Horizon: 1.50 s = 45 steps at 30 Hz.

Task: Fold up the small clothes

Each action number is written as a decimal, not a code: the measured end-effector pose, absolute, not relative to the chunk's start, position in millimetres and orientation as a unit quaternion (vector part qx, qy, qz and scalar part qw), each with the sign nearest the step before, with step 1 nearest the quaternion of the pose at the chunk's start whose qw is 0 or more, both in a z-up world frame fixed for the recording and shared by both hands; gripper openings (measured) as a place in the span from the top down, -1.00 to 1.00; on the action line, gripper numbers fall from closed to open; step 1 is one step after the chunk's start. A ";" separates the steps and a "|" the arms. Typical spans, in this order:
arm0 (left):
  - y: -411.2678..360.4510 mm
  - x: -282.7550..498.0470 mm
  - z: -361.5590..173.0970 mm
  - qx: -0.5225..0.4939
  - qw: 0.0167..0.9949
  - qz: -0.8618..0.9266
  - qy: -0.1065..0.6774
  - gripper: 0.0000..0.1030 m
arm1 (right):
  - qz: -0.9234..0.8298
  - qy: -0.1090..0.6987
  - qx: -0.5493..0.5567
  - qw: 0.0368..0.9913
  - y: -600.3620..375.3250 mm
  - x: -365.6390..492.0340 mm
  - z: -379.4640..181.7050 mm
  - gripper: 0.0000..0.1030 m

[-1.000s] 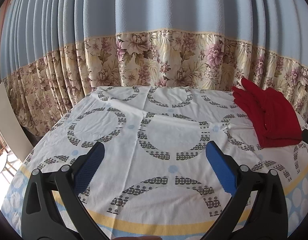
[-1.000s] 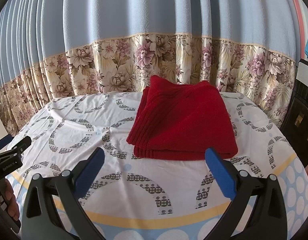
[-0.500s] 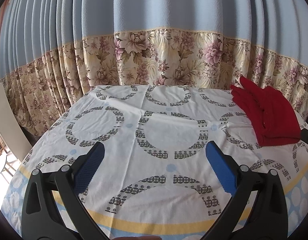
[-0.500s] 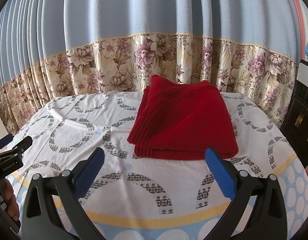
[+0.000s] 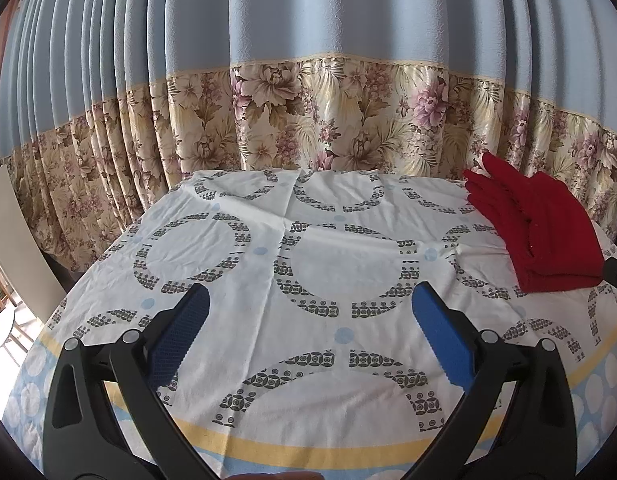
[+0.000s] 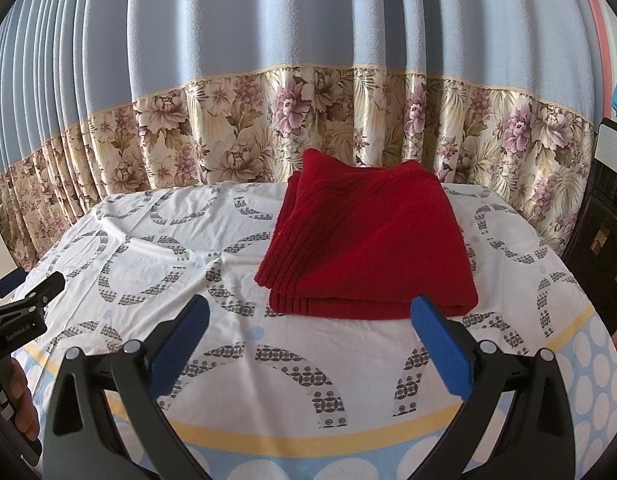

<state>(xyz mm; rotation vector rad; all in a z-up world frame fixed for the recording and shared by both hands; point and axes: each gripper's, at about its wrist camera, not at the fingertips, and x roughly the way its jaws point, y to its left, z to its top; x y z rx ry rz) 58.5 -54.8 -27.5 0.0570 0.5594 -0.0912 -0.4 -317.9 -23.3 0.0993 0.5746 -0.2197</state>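
A red cloth (image 6: 368, 244), folded into a thick square stack, lies on the patterned tablecloth (image 6: 168, 240) at the far right half of the table. In the left wrist view it shows at the far right (image 5: 540, 236). My right gripper (image 6: 308, 320) is open and empty, held above the near table edge just in front of the cloth. My left gripper (image 5: 308, 320) is open and empty, over the left half of the table, well apart from the cloth. The left gripper's body also shows at the left edge of the right wrist view (image 6: 24, 312).
A blue and floral curtain (image 5: 308, 120) hangs right behind the round table. A dark cabinet (image 6: 600, 232) stands to the right of the table. A pale board (image 5: 16, 240) leans at the left.
Both grippers have stayed open. The left view has drifted slightly back from the table; the cloth has not moved.
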 end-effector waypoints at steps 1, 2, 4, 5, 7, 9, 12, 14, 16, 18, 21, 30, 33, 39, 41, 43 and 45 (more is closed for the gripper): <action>-54.6 58.4 -27.4 0.027 0.960 -0.046 0.276 -0.94 | -0.108 0.283 0.048 0.952 -317.7 -0.4 -23.2 -0.96; -54.7 58.3 -27.4 0.027 0.960 -0.046 0.275 -0.94 | -0.109 0.282 0.048 0.952 -317.7 -0.4 -23.2 -0.96; -54.7 58.4 -27.4 0.028 0.960 -0.046 0.276 -0.94 | -0.108 0.283 0.049 0.952 -317.9 -0.3 -23.3 -0.96; -54.7 58.3 -27.4 0.027 0.960 -0.046 0.276 -0.94 | -0.108 0.284 0.049 0.951 -317.9 -0.3 -23.4 -0.96; -54.9 58.3 -27.4 0.027 0.960 -0.045 0.276 -0.94 | -0.110 0.282 0.049 0.952 -318.3 -0.5 -23.5 -0.96; -54.9 58.2 -27.4 0.027 0.960 -0.046 0.276 -0.94 | -0.110 0.282 0.051 0.952 -319.2 -0.9 -24.1 -0.96; -54.6 58.7 -27.2 0.026 0.960 -0.046 0.276 -0.94 | -0.111 0.282 0.050 0.952 -319.1 -0.7 -24.3 -0.96; -54.3 58.9 -26.9 0.024 0.960 -0.046 0.277 -0.94 | -0.111 0.282 0.049 0.952 -319.2 -0.4 -24.7 -0.96; -54.4 58.6 -26.7 0.024 0.960 -0.045 0.276 -0.94 | -0.110 0.284 0.050 0.951 -319.6 -0.3 -25.1 -0.96; -54.7 59.4 -26.4 0.023 0.960 -0.045 0.277 -0.94 | -0.110 0.285 0.050 0.951 -320.1 0.1 -25.9 -0.96; -53.9 58.5 -26.3 0.024 0.960 -0.046 0.276 -0.94 | -0.110 0.285 0.051 0.951 -320.8 -1.0 -26.2 -0.96; -55.2 58.4 -26.1 0.030 0.960 -0.044 0.274 -0.94 | -0.110 0.286 0.048 0.951 -319.8 1.3 -27.0 -0.96; -55.8 58.3 -25.8 0.029 0.960 -0.045 0.275 -0.94 | -0.110 0.286 0.047 0.951 -320.2 1.1 -26.8 -0.96; -55.7 58.4 -25.7 0.025 0.960 -0.044 0.275 -0.94 | -0.110 0.286 0.045 0.951 -319.1 1.4 -27.7 -0.96; -55.4 58.0 -25.7 0.023 0.960 -0.045 0.275 -0.94 | -0.112 0.285 0.045 0.951 -318.8 1.0 -27.4 -0.96; -56.4 57.6 -25.7 0.024 0.961 -0.043 0.273 -0.94 | -0.111 0.284 0.047 0.951 -319.1 0.6 -27.4 -0.96; -56.3 58.2 -26.0 0.024 0.960 -0.044 0.275 -0.94 | -0.111 0.284 0.047 0.951 -318.9 0.1 -27.9 -0.96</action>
